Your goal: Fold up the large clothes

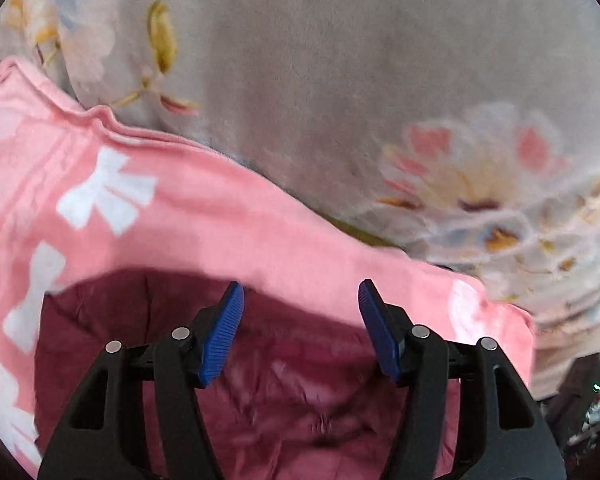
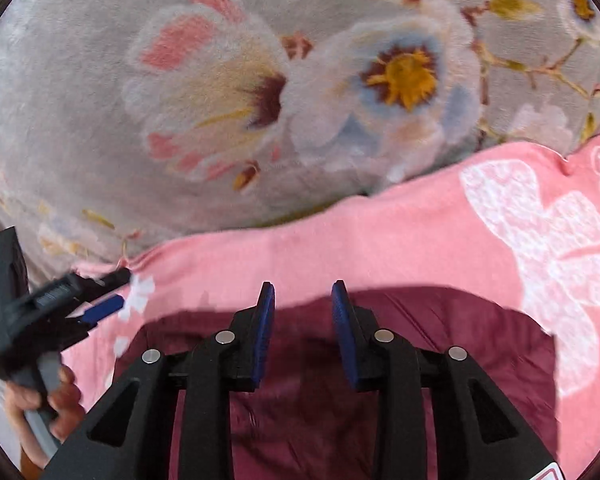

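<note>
The pink cloth (image 1: 228,216) with white bows lies flat on the flowered blanket (image 1: 340,60). Its far edge runs side to side across both views, so its long way goes left to right in front of the tools. A dark red part (image 1: 284,380) shows right under both tools; it looks like the inside of the cloth or another layer, but the blur makes that hard to tell.

The left gripper (image 1: 300,300) has its blue pads wide apart with nothing between them. The right gripper (image 2: 303,300) has its pads apart too, but closer together, and nothing is between them either. Both point down and forward at the cloth, which lies just ahead of and below the jaws.

In the right view, the left gripper (image 2: 112,300) sits at the cloth's left corner, with a hand (image 2: 44,404) around its handle. Both tools seem about as near to the cloth. My guess is the next fold needs each one to grab an edge again.
</note>
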The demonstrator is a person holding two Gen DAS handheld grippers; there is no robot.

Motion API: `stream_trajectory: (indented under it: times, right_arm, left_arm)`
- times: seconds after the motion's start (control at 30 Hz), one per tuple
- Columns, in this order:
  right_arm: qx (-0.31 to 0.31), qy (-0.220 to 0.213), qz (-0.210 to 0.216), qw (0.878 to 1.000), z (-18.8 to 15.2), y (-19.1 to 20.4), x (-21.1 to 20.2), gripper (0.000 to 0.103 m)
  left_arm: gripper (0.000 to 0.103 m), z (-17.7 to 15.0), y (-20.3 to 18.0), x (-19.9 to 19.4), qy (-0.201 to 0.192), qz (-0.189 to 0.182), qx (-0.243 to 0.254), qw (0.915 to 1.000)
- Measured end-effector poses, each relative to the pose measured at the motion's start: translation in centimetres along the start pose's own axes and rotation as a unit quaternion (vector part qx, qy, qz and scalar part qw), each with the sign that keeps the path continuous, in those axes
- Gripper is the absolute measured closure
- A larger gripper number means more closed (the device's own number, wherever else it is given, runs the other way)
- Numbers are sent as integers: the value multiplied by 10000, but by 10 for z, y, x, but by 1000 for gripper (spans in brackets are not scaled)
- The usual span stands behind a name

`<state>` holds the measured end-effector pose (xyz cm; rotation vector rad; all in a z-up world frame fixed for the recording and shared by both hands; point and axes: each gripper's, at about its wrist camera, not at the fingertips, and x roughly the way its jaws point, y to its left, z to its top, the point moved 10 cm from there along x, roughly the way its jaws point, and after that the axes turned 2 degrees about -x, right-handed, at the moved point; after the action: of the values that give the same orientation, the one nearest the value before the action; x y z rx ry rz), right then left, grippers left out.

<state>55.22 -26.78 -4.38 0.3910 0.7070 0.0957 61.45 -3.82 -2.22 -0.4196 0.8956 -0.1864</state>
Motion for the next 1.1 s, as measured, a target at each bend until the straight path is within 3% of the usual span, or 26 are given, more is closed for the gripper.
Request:
stream_trajectory:
  times: [0.13,0.23,0.4,0.77,1.1]
  right_arm:
    - [-321,215,-92,9992,-12,6,34,80]
    - [-708,410,-168,9965,-30,10,48,88]
    - [-1125,656,-273,9911,-54,13,56,89]
    - [-988,1071,-579,9876,-83,-11,80,96]
    - [-911,1236,-707,9856,-91,-21,96,100]
  left_arm:
    - [51,-19,6,46,343,503,327,9976]
    - [56,-39,16,61,511,517,300,9969]
    - [58,-63,26,64,590,501,465,9959]
    - [61,-88,40,80,699,718,798,9918]
    - [60,-97,39,94,518,1009,1243,9857]
